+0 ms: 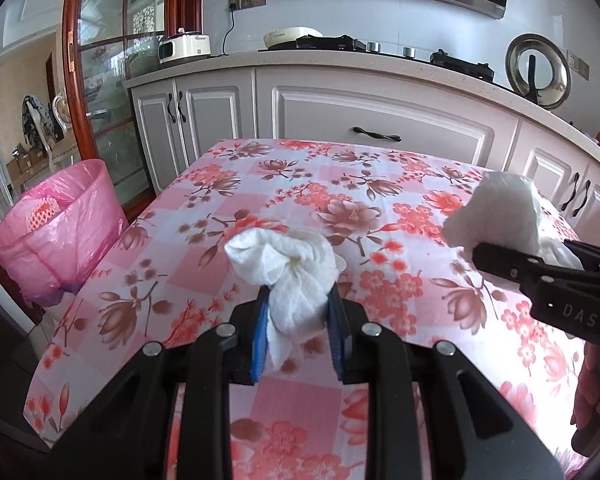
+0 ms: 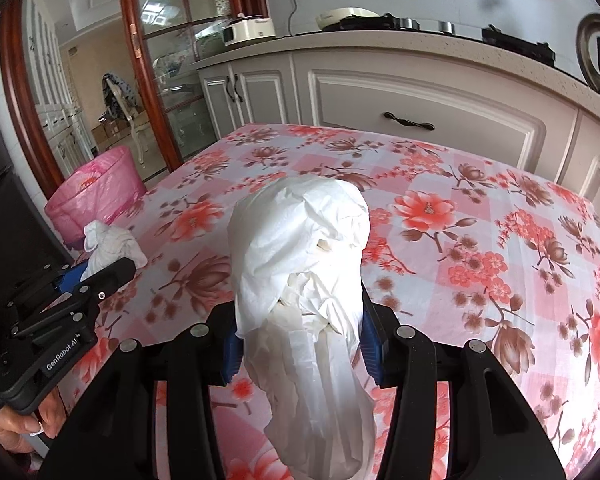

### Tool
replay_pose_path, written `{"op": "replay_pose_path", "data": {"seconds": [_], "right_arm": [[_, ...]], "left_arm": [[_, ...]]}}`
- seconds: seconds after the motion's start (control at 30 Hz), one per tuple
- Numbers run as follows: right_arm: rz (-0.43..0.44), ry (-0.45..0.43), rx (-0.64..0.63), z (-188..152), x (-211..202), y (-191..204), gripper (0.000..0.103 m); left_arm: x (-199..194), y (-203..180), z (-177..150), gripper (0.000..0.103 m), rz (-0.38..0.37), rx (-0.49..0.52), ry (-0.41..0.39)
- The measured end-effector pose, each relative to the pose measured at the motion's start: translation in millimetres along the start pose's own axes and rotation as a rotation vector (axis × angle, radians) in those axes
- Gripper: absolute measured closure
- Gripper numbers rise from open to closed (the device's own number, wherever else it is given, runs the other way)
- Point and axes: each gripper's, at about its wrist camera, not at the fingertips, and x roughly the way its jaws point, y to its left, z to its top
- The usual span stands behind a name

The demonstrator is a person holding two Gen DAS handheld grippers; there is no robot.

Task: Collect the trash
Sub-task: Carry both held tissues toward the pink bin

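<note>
crumpled tissue (image 1: 290,276) sits clamped in left gripper (image 1: 300,316); right gripper (image 2: 300,340) clamps bigger tissue wad (image 2: 304,280).

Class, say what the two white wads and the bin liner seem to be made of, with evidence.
Left tool's wad: likely soft matte paper towel, with embossed texture. Right tool's wad: thin crinkled tissue paper, probably. Bin liner: thin pink plastic film, translucent and slightly glossy.

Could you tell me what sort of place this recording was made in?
Most likely a home kitchen: a gas stove sits on a counter above grey cabinets, and a table with a floral cloth stands beside a pink-lined bin.
</note>
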Motion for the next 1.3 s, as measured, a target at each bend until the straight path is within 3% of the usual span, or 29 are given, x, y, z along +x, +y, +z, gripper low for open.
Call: {"op": "replay_pose_path", "data": {"seconds": [0.57, 0.93, 1.3], "right_arm": [[0.066, -0.01, -0.084, 5, -8, 47, 0.057], [0.149, -0.01, -0.16, 18, 3, 95, 0.057], [0.229, 0.025, -0.244, 23, 28, 138, 0.057]], "left_arm": [[-39, 27, -13, 0.078, 0.022, -0.036, -0.074], [-58, 82, -16, 0.078, 0.083, -0.13, -0.107], [-70, 126, -35, 0.078, 0.156, -0.183, -0.088]]}}
